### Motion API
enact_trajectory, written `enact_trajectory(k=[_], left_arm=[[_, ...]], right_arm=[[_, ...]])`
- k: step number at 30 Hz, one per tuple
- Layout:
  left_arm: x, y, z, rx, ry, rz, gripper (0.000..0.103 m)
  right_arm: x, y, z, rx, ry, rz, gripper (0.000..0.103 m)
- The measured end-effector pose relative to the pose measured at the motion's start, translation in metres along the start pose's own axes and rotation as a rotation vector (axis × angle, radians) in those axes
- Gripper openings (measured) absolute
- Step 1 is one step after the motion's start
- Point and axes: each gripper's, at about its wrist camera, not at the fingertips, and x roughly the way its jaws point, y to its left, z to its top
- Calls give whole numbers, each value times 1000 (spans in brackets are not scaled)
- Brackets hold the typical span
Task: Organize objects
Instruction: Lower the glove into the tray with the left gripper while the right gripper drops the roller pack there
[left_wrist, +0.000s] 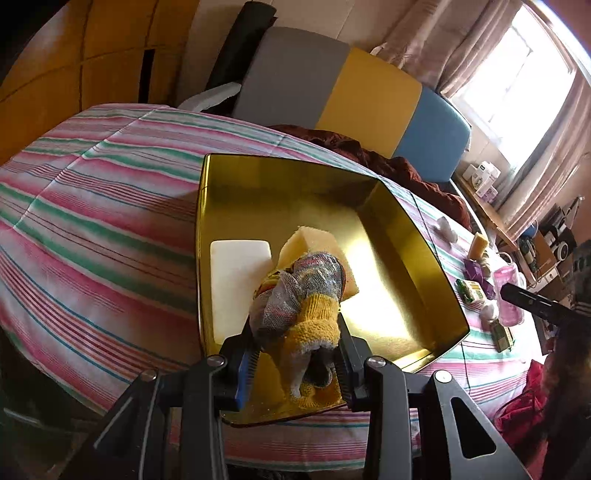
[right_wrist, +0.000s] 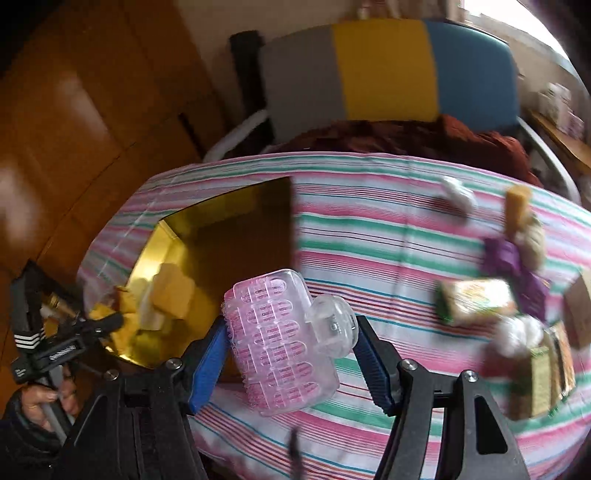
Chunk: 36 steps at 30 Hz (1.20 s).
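- My left gripper (left_wrist: 295, 354) pinches a knitted glove (left_wrist: 299, 295) over the gold tray (left_wrist: 413, 236)
- My right gripper (right_wrist: 291, 343) pinches a pink case (right_wrist: 280, 343), tray at ten o'clock

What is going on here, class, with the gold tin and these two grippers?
A person is tidying loose items from a striped tablecloth into a gold tin. The left gripper is shut on a knitted glove over the tin, which already holds a white block and a yellow sponge. The right gripper grips a clear pink plastic case above the cloth beside the tin. More small items wait on the cloth.
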Motion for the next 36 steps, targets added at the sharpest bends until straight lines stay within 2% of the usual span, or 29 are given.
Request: enact_trajectory(k=[6, 14, 23, 27, 30, 33, 36], left_arm=[[7, 4, -4, -8, 15, 2, 37], [14, 9, -7, -12, 27, 10, 40], [7, 9, -5, -3, -8, 14, 64], [-4, 11, 1, -5, -46, 35, 68], [-12, 11, 5, -8, -80, 54, 72], [-18, 8, 10, -5, -110, 78, 77], [-22, 5, 14, 1, -127, 87, 77]], right_arm=[[29, 40, 5, -70, 56, 49, 67], [68, 67, 3, -99, 137, 81, 67], [109, 90, -11, -137, 241, 105, 69], [113, 92, -17, -138, 263, 116, 70], [110, 90, -17, -136, 258, 123, 83], [103, 86, -18, -124, 240, 131, 83], [97, 87, -16, -121, 223, 132, 83]])
